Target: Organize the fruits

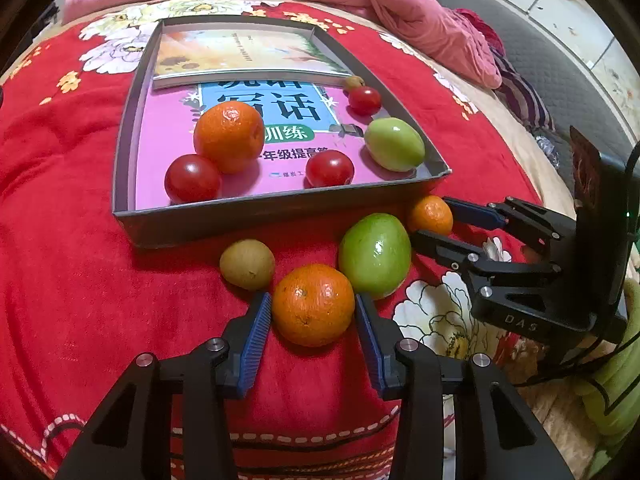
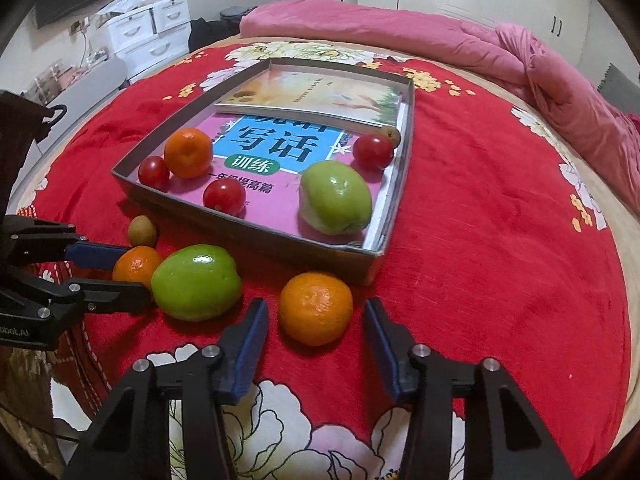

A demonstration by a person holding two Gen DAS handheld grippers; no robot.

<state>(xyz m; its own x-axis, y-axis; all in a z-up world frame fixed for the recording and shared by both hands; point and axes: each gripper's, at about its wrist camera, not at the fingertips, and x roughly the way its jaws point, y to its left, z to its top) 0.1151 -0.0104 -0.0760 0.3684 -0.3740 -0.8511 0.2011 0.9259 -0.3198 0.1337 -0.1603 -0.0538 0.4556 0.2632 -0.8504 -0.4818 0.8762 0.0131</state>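
The left gripper (image 1: pixel 313 322) stands spread wide, its pads flanking an orange (image 1: pixel 313 305) at 12 o'clock without visibly pressing it. The right gripper (image 2: pixel 316 334) is likewise released, a second orange (image 2: pixel 316 308) just ahead at 12 o'clock, between the fingertips but apart from both. Each orange is round, with no long axis to favour, and each sits nearest its own gripper. Between the two lies a green fruit (image 2: pixel 196 282), touching the left one's orange; a small brown fruit (image 1: pixel 247 264) sits at 11 o'clock from the left fingers. Those four lie on the red blanket (image 2: pixel 500 260), just outside the tray (image 1: pixel 256 216). Inside the tray, on two books, are one orange (image 1: pixel 229 136), three tomatoes, one green fruit and one small brown fruit. Judged so, four fruits remain to move.
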